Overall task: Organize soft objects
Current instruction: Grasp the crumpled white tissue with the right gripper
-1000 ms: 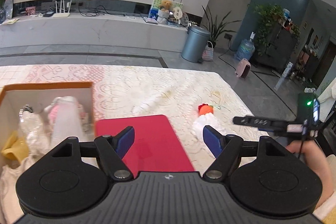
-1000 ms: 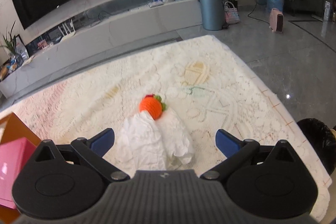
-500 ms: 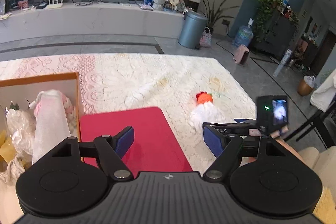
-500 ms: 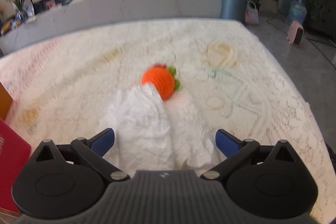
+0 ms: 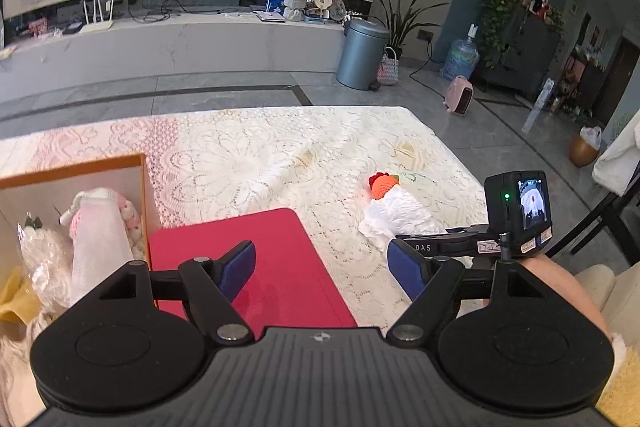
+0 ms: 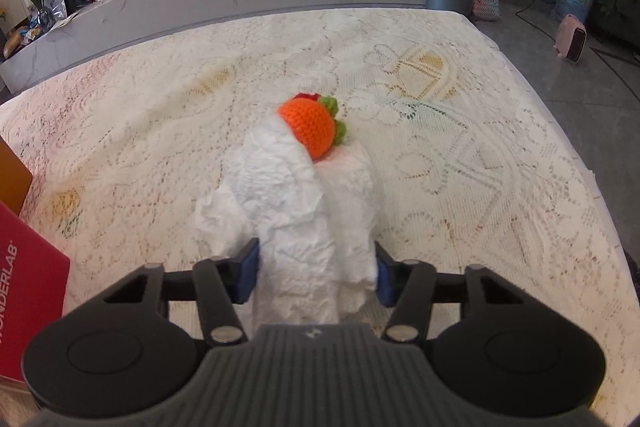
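A crocheted orange bloom with green leaves [image 6: 314, 123] pokes out of a crumpled white wrap [image 6: 296, 211] lying on the lace tablecloth [image 6: 460, 147]. My right gripper [image 6: 316, 275] straddles the near end of the wrap; its jaws are closing and both blue pads touch the paper. The left wrist view shows the same bundle [image 5: 396, 217] with the right gripper [image 5: 436, 247] at its near end. My left gripper [image 5: 322, 263] hangs open above a flat red lid [image 5: 260, 247], with nothing between its fingers. Left of it, an orange box [image 5: 72, 167] holds a pink wrapped bouquet [image 5: 100, 227] and other soft items.
The red lid's corner [image 6: 28, 287], lettered WONDERLAB, reaches into the right wrist view at lower left. The table's right edge drops to grey floor. A person's hand [image 5: 560, 287] holds the right gripper. A grey bin [image 5: 360, 55] and a long white bench stand far beyond.
My right gripper sank toward the white-wrapped bundle and its jaws came in from wide open until the pads met the wrap. The left gripper stayed open over the red lid.
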### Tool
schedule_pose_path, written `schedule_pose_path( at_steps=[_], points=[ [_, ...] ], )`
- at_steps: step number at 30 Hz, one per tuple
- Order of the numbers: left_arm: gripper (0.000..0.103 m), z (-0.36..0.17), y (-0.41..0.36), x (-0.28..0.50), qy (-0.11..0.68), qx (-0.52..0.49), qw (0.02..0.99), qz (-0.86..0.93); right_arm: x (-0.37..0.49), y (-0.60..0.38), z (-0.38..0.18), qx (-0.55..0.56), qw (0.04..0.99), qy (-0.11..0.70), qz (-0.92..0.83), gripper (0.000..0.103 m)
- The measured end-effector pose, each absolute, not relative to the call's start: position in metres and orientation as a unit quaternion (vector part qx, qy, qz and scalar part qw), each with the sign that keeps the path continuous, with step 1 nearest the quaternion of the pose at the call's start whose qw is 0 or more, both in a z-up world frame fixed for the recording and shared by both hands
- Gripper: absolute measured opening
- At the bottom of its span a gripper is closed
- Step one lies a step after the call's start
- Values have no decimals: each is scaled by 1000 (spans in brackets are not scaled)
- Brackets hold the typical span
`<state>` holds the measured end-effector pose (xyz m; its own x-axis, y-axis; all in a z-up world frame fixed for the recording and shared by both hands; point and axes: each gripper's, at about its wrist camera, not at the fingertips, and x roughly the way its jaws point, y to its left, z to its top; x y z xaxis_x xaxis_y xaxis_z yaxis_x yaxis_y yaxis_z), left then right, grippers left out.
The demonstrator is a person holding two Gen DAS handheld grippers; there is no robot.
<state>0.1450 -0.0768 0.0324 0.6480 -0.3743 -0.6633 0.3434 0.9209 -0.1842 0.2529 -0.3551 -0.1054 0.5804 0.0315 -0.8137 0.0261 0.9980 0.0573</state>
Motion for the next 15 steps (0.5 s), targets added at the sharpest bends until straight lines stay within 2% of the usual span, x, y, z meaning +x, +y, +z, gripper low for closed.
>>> schedule_pose_path(
  at_steps=[5,15],
  points=[
    [88,37,-92,145,367,-15,909,-199,246,-349,-100,10,888,459,9,36],
    [88,37,-118,137,376,17,908,-181,228,-348,-92,0,873,486,30,31]
  ],
)
